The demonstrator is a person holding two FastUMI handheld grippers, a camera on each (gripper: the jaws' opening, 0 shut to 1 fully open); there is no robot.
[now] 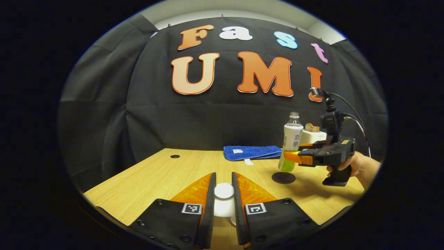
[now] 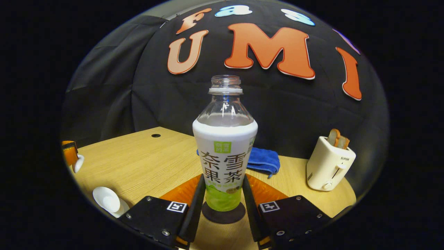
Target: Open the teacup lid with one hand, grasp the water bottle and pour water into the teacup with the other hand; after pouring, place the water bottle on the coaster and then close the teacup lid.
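Right gripper view: right claw [image 2: 222,205] clamped on water bottle [image 2: 224,152], above coaster [image 2: 223,214].

Bystanders on the tabletop [image 2: 138,156]

A folded blue cloth [image 2: 263,159] lies near the back edge; a cream toaster [image 2: 329,166] holding two bread slices [image 2: 338,138] stands well apart to its right.
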